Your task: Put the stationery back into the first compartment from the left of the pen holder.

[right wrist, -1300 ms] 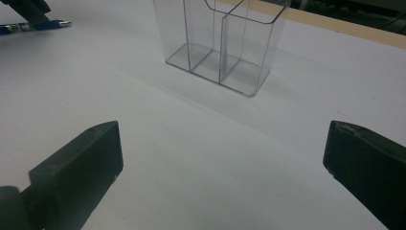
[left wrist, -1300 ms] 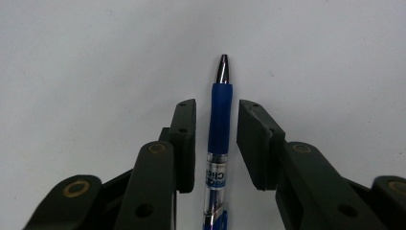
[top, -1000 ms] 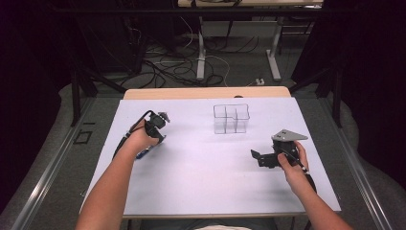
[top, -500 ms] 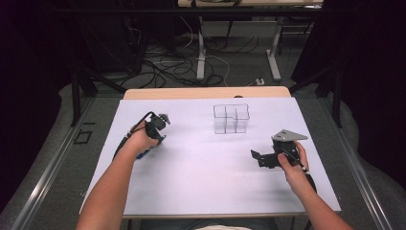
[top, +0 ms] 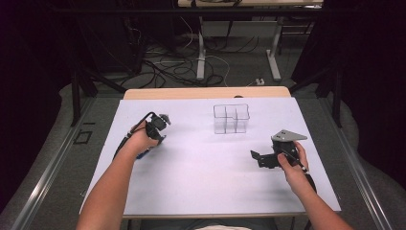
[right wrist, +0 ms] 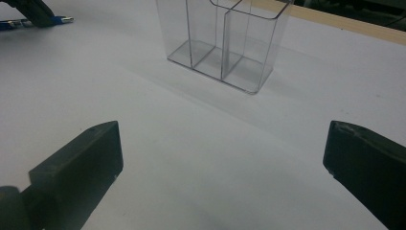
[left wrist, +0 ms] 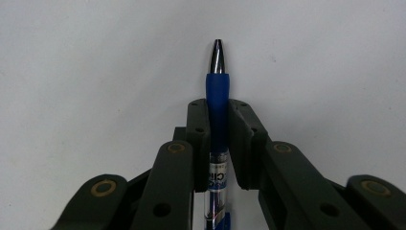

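My left claw [left wrist: 218, 143] is clamped on a blue ballpoint pen [left wrist: 218, 91]; its jaws have just been closing, and the pads now press the pen's barrel from both sides. The pen runs straight out between the jaws, its blue rubber grip and silver tip sticking out past the jaw ends over the white table [left wrist: 86, 62].

From above, I see that claw [top: 160, 125] in my left hand [top: 141, 141], low over the table's left half. Well off to its right, near the far edge, stands a clear plastic organizer [top: 231, 118] with open-topped compartments.

My right claw [right wrist: 222, 158] has its jaws wide apart, nothing between them. The organizer [right wrist: 225, 43] stands ahead of it, upright. From above, my right hand [top: 292, 167] holds this claw [top: 256, 158] low over the table's right side.
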`<control>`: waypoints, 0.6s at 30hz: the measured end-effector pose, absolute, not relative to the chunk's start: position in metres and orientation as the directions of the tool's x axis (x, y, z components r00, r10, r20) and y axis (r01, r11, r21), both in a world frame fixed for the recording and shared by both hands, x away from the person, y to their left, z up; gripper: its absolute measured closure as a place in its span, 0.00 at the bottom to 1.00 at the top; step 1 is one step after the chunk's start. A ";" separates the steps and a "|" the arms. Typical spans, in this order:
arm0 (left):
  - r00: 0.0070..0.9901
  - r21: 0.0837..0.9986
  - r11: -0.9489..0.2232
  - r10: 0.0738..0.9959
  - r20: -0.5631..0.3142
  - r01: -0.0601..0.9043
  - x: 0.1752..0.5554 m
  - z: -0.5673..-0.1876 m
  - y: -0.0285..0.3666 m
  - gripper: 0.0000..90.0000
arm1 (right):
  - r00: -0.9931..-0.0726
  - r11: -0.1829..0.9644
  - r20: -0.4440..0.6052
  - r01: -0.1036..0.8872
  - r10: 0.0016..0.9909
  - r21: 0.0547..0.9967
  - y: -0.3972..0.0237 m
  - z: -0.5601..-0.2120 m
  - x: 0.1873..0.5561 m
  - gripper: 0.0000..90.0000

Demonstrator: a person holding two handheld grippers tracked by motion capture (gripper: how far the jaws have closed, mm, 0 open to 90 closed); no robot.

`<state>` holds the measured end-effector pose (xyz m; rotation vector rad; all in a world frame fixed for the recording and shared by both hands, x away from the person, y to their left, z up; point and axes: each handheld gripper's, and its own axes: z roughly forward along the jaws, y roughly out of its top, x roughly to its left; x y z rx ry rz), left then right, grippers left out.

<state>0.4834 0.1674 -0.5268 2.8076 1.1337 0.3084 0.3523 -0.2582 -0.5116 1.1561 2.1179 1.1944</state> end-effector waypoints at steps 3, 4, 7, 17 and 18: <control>0.701 0.170 -0.717 0.697 0.149 0.676 0.483 -0.526 0.168 0.88 | -0.551 0.278 0.017 0.447 0.834 0.850 -0.259 -0.512 0.353 0.00; 0.702 0.173 -0.717 0.697 0.147 0.676 0.484 -0.525 0.168 0.88 | -0.550 0.277 0.018 0.448 0.835 0.850 -0.259 -0.512 0.353 0.00; 0.690 0.195 -0.704 0.709 0.144 0.683 0.483 -0.521 0.169 0.88 | -0.547 0.277 0.019 0.452 0.837 0.848 -0.259 -0.512 0.353 0.00; 0.649 0.238 -0.652 0.754 0.102 0.720 0.482 -0.509 0.177 0.89 | -0.549 0.276 0.020 0.452 0.836 0.848 -0.259 -0.512 0.353 0.00; 0.645 0.238 -0.647 0.758 0.097 0.724 0.482 -0.508 0.178 0.89 | -0.549 0.278 0.017 0.450 0.835 0.848 -0.259 -0.512 0.353 0.00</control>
